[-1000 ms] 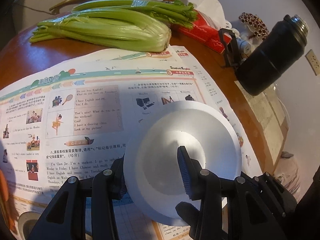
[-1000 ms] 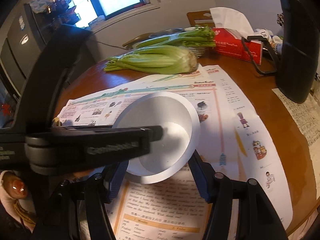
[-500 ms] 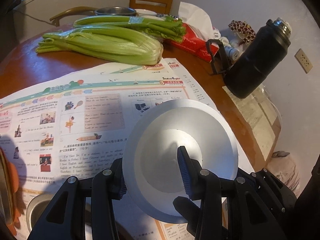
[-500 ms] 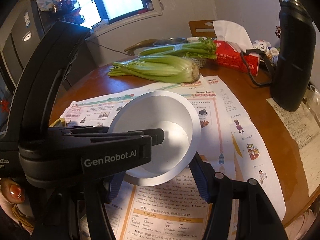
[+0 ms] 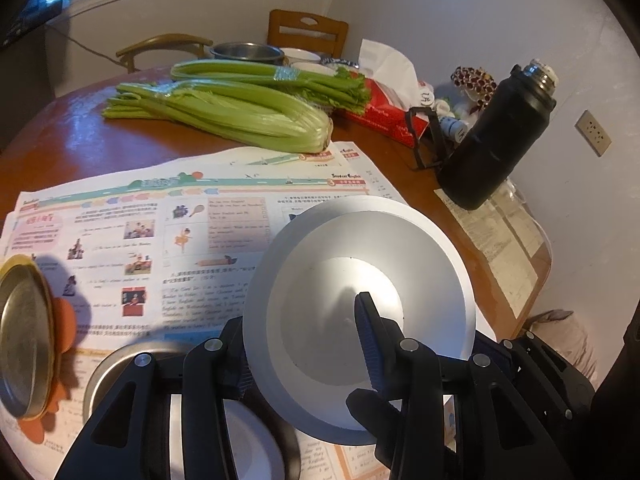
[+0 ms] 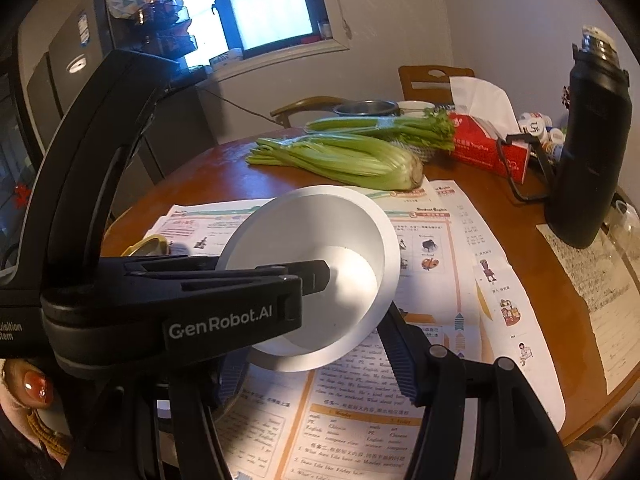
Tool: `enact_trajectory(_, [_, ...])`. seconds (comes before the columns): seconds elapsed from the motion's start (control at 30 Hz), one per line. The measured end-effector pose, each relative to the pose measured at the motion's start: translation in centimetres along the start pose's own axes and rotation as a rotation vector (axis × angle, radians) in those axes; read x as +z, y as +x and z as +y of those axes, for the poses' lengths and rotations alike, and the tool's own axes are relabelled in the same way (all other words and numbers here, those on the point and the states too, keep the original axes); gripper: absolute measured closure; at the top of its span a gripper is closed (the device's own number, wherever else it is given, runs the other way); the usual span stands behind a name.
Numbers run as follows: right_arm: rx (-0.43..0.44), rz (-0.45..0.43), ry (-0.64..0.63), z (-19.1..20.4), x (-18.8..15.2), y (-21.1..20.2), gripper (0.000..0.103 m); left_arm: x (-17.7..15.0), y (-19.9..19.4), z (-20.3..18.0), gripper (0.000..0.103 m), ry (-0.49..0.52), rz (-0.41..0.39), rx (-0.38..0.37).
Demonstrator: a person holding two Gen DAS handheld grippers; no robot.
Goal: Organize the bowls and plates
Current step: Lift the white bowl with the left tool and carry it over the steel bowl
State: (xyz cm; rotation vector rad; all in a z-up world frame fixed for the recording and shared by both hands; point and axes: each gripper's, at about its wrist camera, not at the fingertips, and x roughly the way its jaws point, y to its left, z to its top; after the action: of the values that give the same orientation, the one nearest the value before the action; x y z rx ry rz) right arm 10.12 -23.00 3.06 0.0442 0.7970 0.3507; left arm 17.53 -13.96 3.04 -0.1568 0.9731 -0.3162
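Overhead, white bowl (image 5: 360,312) lifted, table edge (image 6: 600,412) near

Readable print around you
Your left gripper (image 6: 320,274) body carries "GenRobot.AI"; the newspaper (image 6: 436,216) under the bowl shows English lesson lines, mostly too small to read.

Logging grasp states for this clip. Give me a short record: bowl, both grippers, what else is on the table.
bowl: white, held above the papers, tilted
left gripper: shut on bowl wall, one finger inside, one outside
right gripper: shut on bowl, fingers flanking it, as far as visible
other dishes: metal bowl, gold plate, both on the papers
rest on table: celery, tissue box, flask
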Motion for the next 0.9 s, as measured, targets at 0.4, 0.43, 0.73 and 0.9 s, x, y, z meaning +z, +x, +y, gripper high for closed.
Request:
enact_trajectory(0.4, [0.021, -0.031, -0.089, 4.5, -0.3, -1.8, 0.041, -2.1, -4.9, 2.8, 0.058, -0.040, -0.070, 0.023])
enact_trajectory(0.43, [0.024, -0.033, -0.095, 5.0, -0.4, -1.9, 0.041, -2.2, -5.2, 2.9, 0.058, -0.042, -0.074, 0.025])
enact_trajectory(0.73, [0.086, -0.021, -0.120, 7.9, -0.7, -2.2, 0.041, -3.9, -8.4, 5.3, 0.058, -0.069, -0.108, 0.047])
enact_trajectory(0.9, [0.097, -0.016, -0.148, 9.5, -1.1, -2.3, 0.041, -4.7, -9.3, 6.3, 0.058, -0.088, -0.117, 0.056])
